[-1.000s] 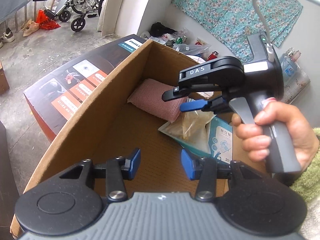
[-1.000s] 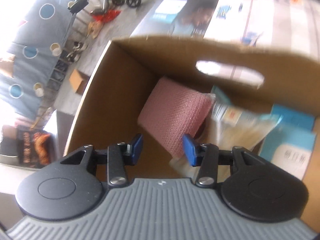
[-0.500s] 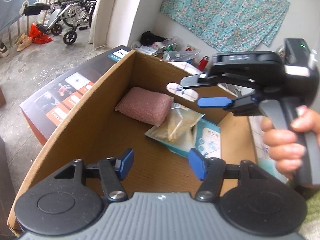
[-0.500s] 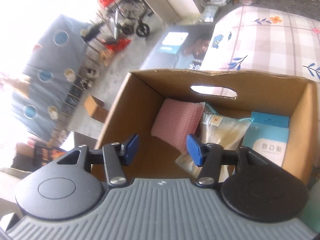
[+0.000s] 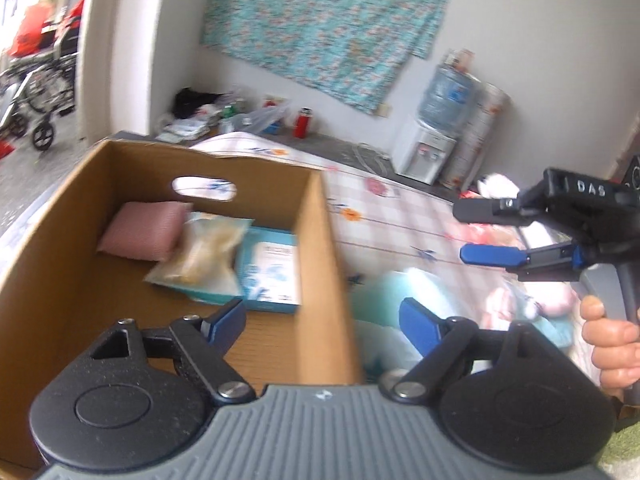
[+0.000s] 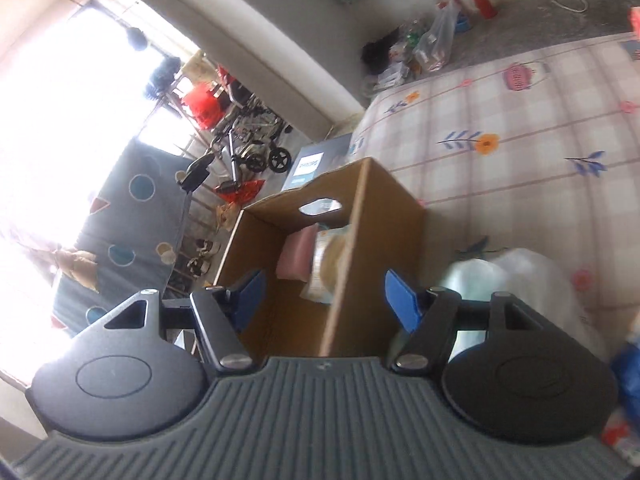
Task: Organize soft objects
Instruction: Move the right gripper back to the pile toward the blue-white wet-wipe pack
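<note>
We note a cardboard box point(image 5: 316, 248) at left holding 3 items: pink pad point(image 5: 142, 232) far left, beige pouch point(image 5: 204, 252) beside it, blue packet point(image 5: 272, 272) at right. Left gripper point(image 5: 320, 320) near, jaws opening wide, nothing between. Right gripper point(image 5: 476, 232) at right over the floral sheet point(image 5: 400, 220), opening, empty.

A brown cardboard box point(image 5: 320, 240) holds a pink knitted cushion point(image 5: 140, 232), a clear packet of beige stuff point(image 5: 200, 252) and a light-blue-and-white packet point(image 5: 272, 268). The bed cover point(image 6: 520, 160) is pale pink plaid with orange and blue flowers. The fingers point(image 5: 420, 320) carry blue pads. A teal floral cloth point(image 5: 320, 20) hangs on the white wall.
</note>
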The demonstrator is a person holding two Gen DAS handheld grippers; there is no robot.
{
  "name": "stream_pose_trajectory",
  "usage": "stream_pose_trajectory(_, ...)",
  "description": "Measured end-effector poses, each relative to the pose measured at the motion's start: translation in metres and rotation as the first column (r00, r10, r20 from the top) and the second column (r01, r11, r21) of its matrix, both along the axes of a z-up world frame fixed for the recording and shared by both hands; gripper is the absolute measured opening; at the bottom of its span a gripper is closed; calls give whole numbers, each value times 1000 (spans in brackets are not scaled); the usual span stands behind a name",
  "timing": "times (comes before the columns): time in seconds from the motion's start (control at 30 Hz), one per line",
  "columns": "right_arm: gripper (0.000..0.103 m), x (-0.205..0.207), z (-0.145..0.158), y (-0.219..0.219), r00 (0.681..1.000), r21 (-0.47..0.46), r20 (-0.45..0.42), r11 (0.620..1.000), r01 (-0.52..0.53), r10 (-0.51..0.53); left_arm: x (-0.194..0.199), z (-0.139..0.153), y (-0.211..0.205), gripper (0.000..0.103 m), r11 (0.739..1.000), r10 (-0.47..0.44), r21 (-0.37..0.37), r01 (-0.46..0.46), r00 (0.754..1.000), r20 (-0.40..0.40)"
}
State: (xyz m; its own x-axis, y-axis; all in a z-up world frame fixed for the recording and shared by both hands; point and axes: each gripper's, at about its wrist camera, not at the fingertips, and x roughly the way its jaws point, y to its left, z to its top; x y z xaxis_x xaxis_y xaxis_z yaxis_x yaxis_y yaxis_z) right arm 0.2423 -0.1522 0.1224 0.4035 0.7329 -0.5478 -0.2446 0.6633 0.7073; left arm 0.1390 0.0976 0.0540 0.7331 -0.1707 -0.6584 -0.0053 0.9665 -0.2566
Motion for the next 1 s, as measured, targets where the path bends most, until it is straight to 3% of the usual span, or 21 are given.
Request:
stream_pose_trajectory(0.3, 69, -67, -24, -138, 973, -81, 7, 970, 230, -231, 4, -8, -103, 86, 971, -237, 29, 236, 972, 14)
stream_pose_trajectory(0.63, 70, -123, -65, -219, 920, -59, -57, 921, 385, -389, 6, -35, -182, 85, 925, -380, 25, 379, 925, 8)
stream_pose_trajectory(0.73, 70, -128, -79, -229, 905, -60, -89, 910, 411, -415, 10, -43, -199, 79, 927, -374, 36, 375, 927, -9)
stream_pose_trajectory(1.0, 70, -102, -105, -242, 897, -91, -117, 904, 418, -427, 26, -66, -235, 43, 917, -396, 24, 399, 915, -76)
